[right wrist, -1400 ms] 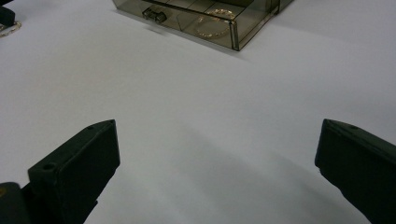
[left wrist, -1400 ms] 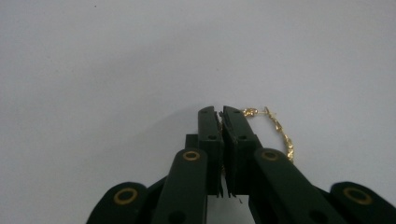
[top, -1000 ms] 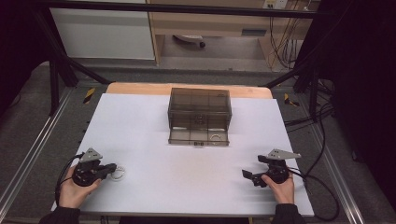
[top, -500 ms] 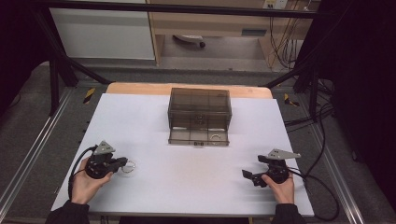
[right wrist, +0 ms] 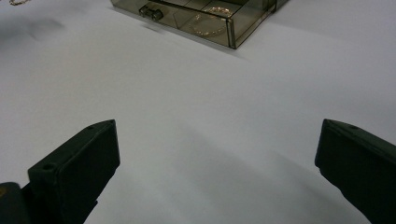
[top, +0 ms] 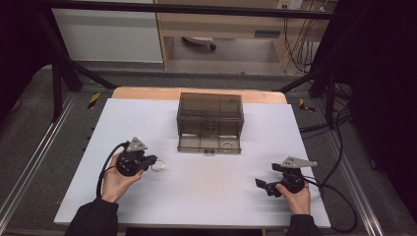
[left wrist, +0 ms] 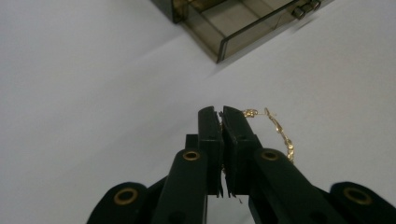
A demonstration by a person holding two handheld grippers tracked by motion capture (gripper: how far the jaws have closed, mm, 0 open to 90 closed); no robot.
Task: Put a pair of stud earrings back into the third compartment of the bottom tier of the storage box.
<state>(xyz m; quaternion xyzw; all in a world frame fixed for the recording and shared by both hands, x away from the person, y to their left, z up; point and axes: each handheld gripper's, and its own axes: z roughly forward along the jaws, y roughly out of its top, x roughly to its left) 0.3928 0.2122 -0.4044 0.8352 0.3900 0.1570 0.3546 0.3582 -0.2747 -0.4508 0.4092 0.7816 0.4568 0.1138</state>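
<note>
A smoky see-through drawer box [top: 210, 110] stands at the table's far middle with its bottom drawer [top: 210, 143] pulled out. A gold hoop [top: 226, 144] lies in the drawer's right compartment and is also seen in the right gripper view [right wrist: 208, 31]. My left gripper [top: 151, 161] is at the left, short of the box, shut on a thin gold hoop [left wrist: 281, 132] that sticks out to the right of its jaws [left wrist: 220, 112]. In the high view the hoop [top: 158, 166] hangs just above the table. My right gripper [top: 263, 186] rests at the front right, jaws wide open [right wrist: 219, 140] and holding nothing.
The white tabletop [top: 206, 187] stretches between the two grippers and up to the drawer. The drawer's handle [right wrist: 152, 12] faces me. Cables trail from both grippers, and a dark metal frame borders the table.
My left gripper has moved right and forward toward the box, carrying the gold hoop. The right gripper has stayed where it was.
</note>
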